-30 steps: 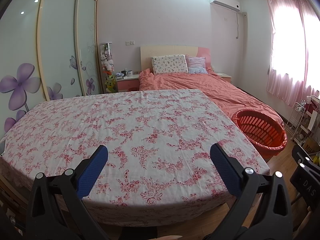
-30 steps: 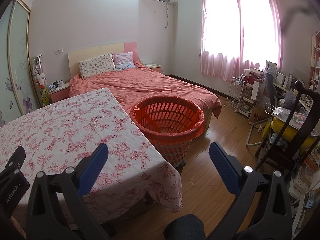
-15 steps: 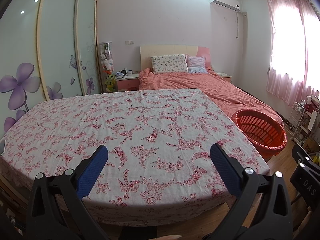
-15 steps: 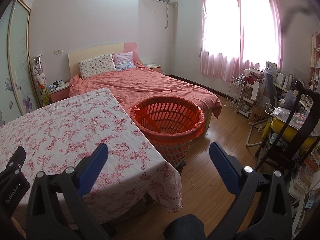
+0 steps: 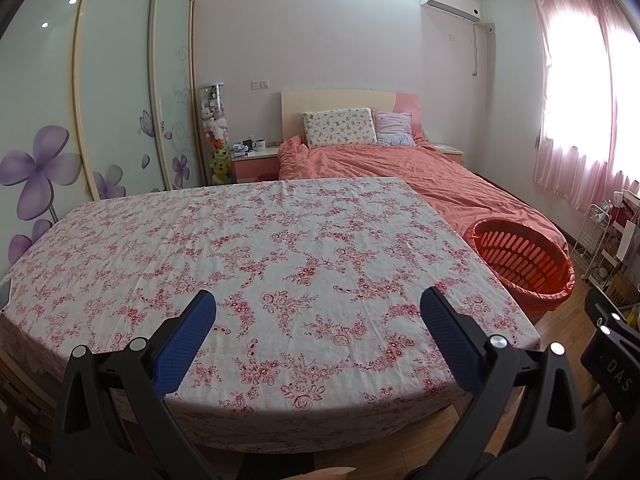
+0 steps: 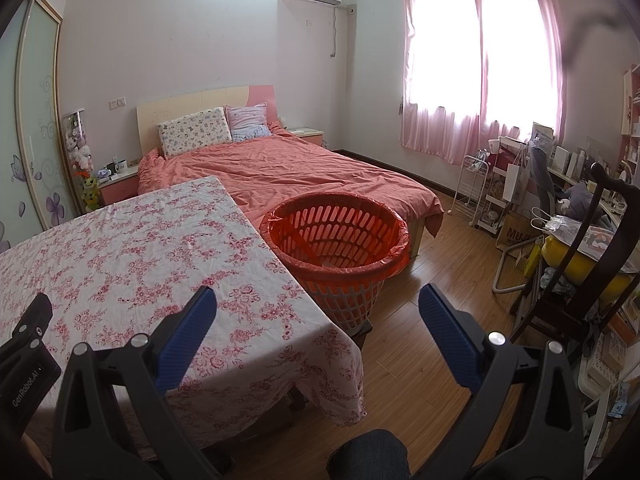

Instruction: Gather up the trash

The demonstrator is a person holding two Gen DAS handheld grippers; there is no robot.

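A table under a pink floral cloth (image 5: pixel 280 240) fills the left wrist view; no trash shows on it. It also shows in the right wrist view (image 6: pixel 140 248). An orange slatted basket lined with an orange bag (image 6: pixel 340 236) stands on the floor by the table's right side, also in the left wrist view (image 5: pixel 520 256). My left gripper (image 5: pixel 318 306) is open and empty above the table's near edge. My right gripper (image 6: pixel 318 306) is open and empty above the table's near right corner, short of the basket.
A bed with a salmon cover (image 6: pixel 288 168) lies behind the table and basket. A dark wooden chair (image 6: pixel 592 248) and a cluttered desk stand at the right. A white cart (image 6: pixel 476 188) stands by the window. A wardrobe with sliding doors (image 5: pixel 100 92) lines the left wall.
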